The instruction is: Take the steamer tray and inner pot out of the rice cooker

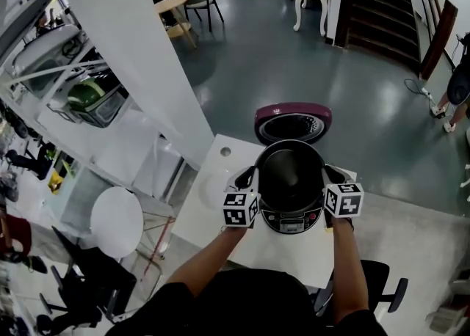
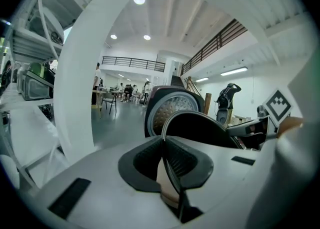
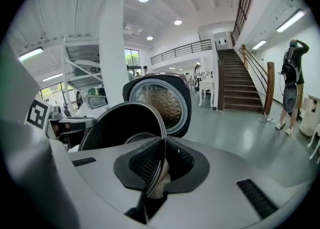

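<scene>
Seen from your head, you stand at a white bench [image 1: 209,213] with the rice cooker [image 1: 291,223] at its middle, directly ahead of you. The cooker's maroon lid [image 1: 294,112] is swung open and stands upright on the cooker's far side, its pale, dimpled inner face turned toward you.

The black inner pot [image 1: 290,173] is held over the cooker's body, open side up and dark inside. It hides most of the cooker's opening, leaving only the front control panel showing below the pot's near edge. Whether the pot's base is clear of the cooker cannot be told.

Your left tool [image 1: 248,180] meets the pot's rim on the cooker's left side. In the left gripper view its two dark ribbed pads are pressed together on the thin metal rim, which runs up between them as a narrow edge.

Your right tool [image 1: 334,175] takes the rim on the cooker's right side, opposite the left one. The right gripper view shows the same thing: the jaws are nearly together, pinching the rim, and the pot's bowl curves away toward the open lid behind it.

Both forearms reach forward from the cooker's near side, and each tool's marker cube faces up beside the cooker's front panel.
</scene>
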`<state>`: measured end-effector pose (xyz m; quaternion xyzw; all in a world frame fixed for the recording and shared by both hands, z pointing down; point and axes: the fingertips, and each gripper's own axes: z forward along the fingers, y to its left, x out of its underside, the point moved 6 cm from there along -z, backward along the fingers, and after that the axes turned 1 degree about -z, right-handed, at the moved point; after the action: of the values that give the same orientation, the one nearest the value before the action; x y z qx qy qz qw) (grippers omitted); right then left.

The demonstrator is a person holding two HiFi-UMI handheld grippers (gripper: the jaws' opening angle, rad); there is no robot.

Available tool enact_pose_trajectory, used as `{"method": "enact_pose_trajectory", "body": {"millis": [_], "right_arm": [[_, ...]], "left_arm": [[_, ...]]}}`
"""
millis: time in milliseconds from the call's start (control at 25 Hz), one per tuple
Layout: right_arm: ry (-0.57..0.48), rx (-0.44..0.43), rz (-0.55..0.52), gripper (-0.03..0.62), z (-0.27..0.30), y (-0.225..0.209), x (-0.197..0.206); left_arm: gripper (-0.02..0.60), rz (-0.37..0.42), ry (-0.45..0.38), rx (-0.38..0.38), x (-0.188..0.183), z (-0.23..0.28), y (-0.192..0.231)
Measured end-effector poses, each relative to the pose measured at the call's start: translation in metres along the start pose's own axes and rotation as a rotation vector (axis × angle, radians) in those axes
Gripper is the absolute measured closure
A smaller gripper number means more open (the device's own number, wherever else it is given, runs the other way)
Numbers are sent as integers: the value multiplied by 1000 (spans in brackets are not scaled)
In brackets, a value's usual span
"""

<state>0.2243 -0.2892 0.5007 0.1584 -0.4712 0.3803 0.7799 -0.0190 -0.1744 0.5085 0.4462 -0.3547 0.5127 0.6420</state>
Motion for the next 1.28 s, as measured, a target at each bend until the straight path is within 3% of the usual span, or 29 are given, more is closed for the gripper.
{"method": "enact_pose_trajectory", "body": {"millis": [200, 760, 1280], "right_arm": [[-46, -17, -66, 572, -5, 33, -26], [-60, -110, -84, 574, 46, 140, -49], [38, -150, -100, 574, 117, 238, -31]], "left_arm": [[558, -47, -46, -19, -15, -25, 22], [558, -86, -106, -98, -23, -76, 129], [558, -123, -44, -135, 1, -98, 243]]}}
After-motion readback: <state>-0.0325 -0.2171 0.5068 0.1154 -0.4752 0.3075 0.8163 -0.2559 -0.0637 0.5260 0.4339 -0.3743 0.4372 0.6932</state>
